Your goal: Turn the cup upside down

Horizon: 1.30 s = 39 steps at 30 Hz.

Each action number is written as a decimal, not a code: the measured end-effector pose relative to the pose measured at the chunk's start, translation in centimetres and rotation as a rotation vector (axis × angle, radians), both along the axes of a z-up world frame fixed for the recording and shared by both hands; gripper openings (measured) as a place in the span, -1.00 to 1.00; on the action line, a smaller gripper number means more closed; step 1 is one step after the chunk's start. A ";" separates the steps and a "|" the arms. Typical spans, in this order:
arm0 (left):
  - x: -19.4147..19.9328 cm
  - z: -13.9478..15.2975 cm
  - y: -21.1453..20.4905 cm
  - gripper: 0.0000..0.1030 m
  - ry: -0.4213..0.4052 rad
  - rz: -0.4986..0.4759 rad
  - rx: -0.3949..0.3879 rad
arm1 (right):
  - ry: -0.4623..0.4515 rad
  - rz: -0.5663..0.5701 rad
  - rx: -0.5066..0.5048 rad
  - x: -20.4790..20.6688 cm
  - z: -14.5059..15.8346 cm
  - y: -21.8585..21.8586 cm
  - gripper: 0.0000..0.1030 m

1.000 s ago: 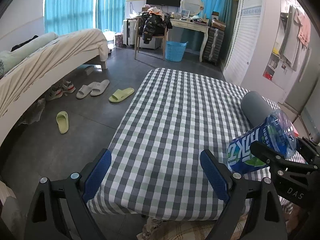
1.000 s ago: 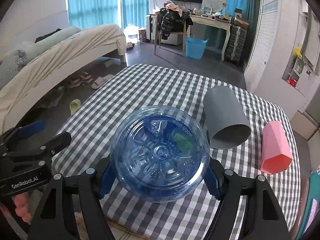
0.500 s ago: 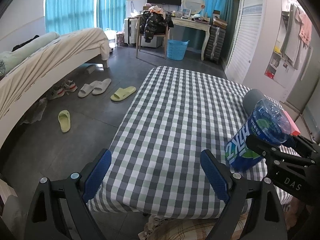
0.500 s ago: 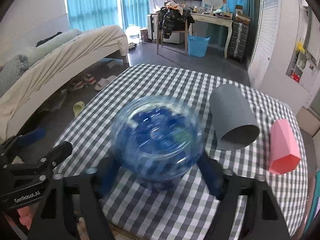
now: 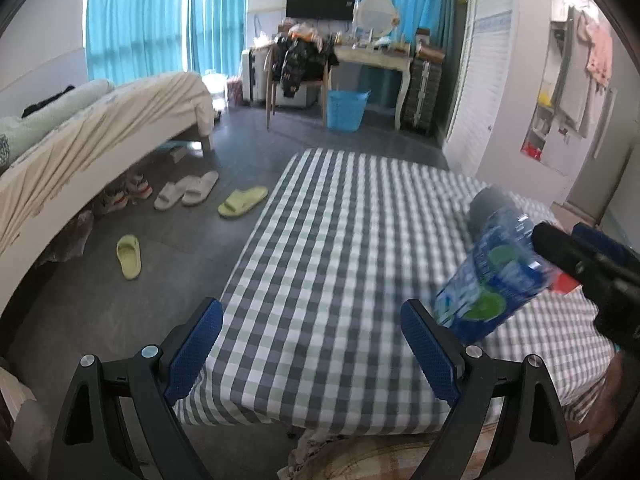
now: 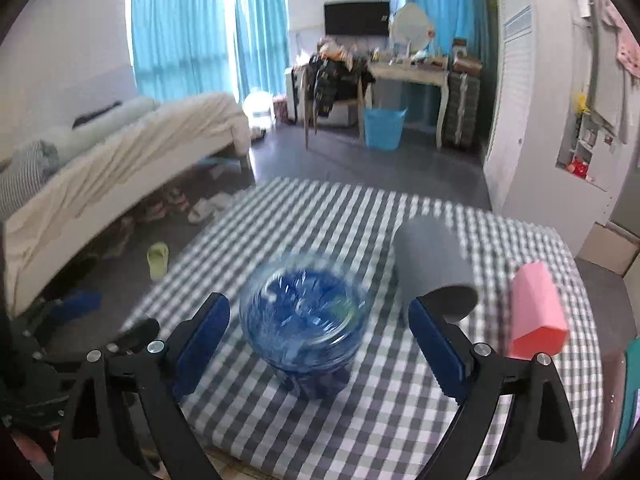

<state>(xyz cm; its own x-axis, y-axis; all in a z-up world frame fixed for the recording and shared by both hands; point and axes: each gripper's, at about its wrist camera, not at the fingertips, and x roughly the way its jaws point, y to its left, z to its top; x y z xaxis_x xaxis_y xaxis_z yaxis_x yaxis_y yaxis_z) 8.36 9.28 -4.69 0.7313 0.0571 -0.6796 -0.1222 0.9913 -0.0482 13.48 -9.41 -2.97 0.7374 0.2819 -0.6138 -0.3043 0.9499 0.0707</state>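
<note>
Blue cup (image 6: 304, 320): base-up on bench (image 6: 320, 216), left of grey cup (image 6: 432, 260). Right gripper (image 6: 320, 344) jaws spread, releasing. Left gripper (image 5: 312, 344) jaws spread, idle.

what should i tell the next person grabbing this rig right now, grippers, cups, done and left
Right gripper: open, its blue pads apart on either side of the blue cup, not pinching it.
Left gripper: open and empty, over the near edge of the checkered table.
Blue cup: bottom up on the table, blurred, so whether it has settled is unclear.
Gray cup and pink cup: lying on their sides to the right.
Done: blue cup looks flipped and let go.
Left: back the right gripper away, check that the cup stands steady.
</note>
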 end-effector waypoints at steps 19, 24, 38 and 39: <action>-8.1 7.8 -6.0 0.81 -0.361 -0.094 -0.014 | -0.270 -0.111 0.049 -11.2 8.0 -7.6 0.79; -9.3 6.4 -7.0 0.81 -0.380 -0.112 0.003 | -0.256 -0.138 0.039 -13.2 6.4 -8.8 0.79; -10.7 2.6 -6.3 1.00 -0.390 -0.023 0.060 | -0.184 -0.167 0.040 -13.8 0.1 -9.5 0.91; -10.7 2.7 -6.3 1.00 -0.392 -0.021 0.065 | -0.189 -0.168 0.038 -13.7 0.1 -9.5 0.98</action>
<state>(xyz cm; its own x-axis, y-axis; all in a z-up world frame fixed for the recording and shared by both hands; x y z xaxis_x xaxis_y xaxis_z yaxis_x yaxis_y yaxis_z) -2.33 2.98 -2.00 0.9361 0.0733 -0.3441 -0.0870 0.9959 -0.0244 -0.19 -18.91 -2.86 0.8766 0.1657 -0.4518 -0.1532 0.9861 0.0644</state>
